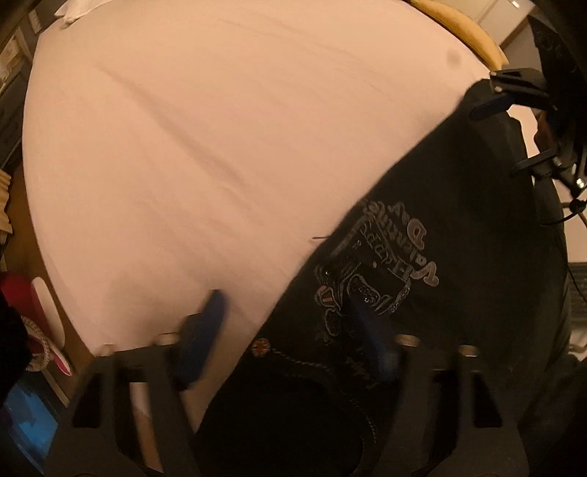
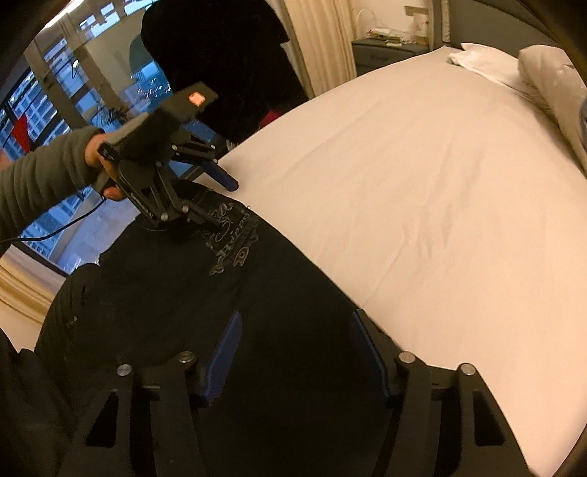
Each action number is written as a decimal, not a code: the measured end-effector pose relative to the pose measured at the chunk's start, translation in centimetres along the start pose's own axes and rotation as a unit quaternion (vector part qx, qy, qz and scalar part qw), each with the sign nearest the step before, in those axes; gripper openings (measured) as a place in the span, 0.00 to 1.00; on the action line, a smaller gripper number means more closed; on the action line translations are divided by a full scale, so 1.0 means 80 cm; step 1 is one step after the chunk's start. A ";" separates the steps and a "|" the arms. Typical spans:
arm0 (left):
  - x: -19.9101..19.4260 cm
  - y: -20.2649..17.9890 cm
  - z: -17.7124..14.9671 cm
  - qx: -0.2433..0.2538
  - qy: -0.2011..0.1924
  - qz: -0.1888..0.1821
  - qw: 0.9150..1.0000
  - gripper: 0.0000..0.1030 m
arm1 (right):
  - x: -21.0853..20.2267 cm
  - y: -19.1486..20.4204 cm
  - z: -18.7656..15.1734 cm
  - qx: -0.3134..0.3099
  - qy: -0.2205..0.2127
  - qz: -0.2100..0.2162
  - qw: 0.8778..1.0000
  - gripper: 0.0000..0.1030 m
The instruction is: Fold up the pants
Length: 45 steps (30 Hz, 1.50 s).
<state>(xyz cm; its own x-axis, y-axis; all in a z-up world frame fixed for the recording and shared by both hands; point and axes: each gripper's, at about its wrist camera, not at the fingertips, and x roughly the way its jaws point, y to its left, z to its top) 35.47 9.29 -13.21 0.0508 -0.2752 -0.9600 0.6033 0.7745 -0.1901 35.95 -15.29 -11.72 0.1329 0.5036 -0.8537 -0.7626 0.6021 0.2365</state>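
- The black pants (image 1: 422, 205) are lying along one edge of the bed (image 1: 183, 146), with the white sheet spreading out wide and bare beyond their long edge
- The left gripper (image 1: 290, 323) is straddling that long edge in its own view: one blue pad (image 1: 205, 330) is hovering over the sheet, the other is sitting over the silver print (image 1: 381, 264)
- Its jaws are standing partly apart; whether the pads are pressing the cloth I cannot tell through the blur
- The right gripper (image 2: 297, 352) is reaching over the far end of the dark cloth, jaws apart, black fabric lying between the blue fingers (image 2: 223, 356) with no pinch showing
- The right wrist view is showing what the left is not: a hand (image 2: 99, 161) in a grey ribbed sleeve (image 2: 40, 179) gripping the left tool, a window (image 2: 44, 110) behind it, and pillows (image 2: 543, 69) at the headboard end
- The left wrist view is alone in showing the floor clutter beside the bed's near corner and a wooden rim (image 1: 473, 33) at the far side
- The sheet is looking smooth with faint long creases; the pants are looking matte, with an ornate metallic print and a stitched, curved seam (image 1: 330, 370)
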 end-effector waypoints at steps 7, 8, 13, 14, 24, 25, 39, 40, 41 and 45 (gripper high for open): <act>-0.025 -0.030 -0.014 0.044 -0.031 0.043 0.998 0.09 | 0.014 0.008 0.037 -0.043 0.040 0.007 0.998 0.53; -0.030 -0.036 -0.021 0.048 -0.042 0.048 0.997 0.08 | 0.013 0.008 0.039 -0.048 0.046 0.005 0.998 0.52; -0.067 -0.054 -0.047 0.073 -0.091 0.069 0.991 0.06 | 0.014 0.001 0.052 -0.057 0.066 0.000 0.996 0.50; -0.075 -0.061 -0.057 0.078 -0.095 0.072 0.990 0.06 | 0.014 0.001 0.053 -0.058 0.067 0.001 0.996 0.50; -0.080 -0.088 -0.078 0.091 -0.118 0.082 0.985 0.06 | 0.028 0.023 0.064 -0.087 0.089 0.005 0.992 0.38; -0.083 -0.103 -0.081 0.090 -0.118 0.082 0.985 0.06 | 0.029 0.025 0.065 -0.090 0.094 0.004 0.991 0.35; -0.090 -0.122 -0.089 0.071 -0.136 0.078 0.985 0.06 | -0.005 0.025 0.047 0.041 0.069 -0.010 0.997 0.05; -0.094 -0.118 -0.094 0.071 -0.137 0.077 0.985 0.06 | -0.010 0.021 0.041 0.084 0.056 -0.003 0.995 0.05; -0.096 -0.122 -0.097 0.071 -0.139 0.076 0.985 0.06 | -0.017 0.015 0.032 0.134 0.041 0.014 0.990 0.05; -0.101 -0.138 -0.111 0.069 -0.142 0.080 0.984 0.06 | -0.040 0.003 -0.006 0.255 -0.026 0.066 0.964 0.05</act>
<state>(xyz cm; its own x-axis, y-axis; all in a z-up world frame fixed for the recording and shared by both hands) 21.30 8.03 -5.15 0.3616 -0.3197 -0.8758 0.6713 0.7412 0.0066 35.04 -17.05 -9.18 0.0984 0.6194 -0.7789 -0.3667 0.7502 0.5503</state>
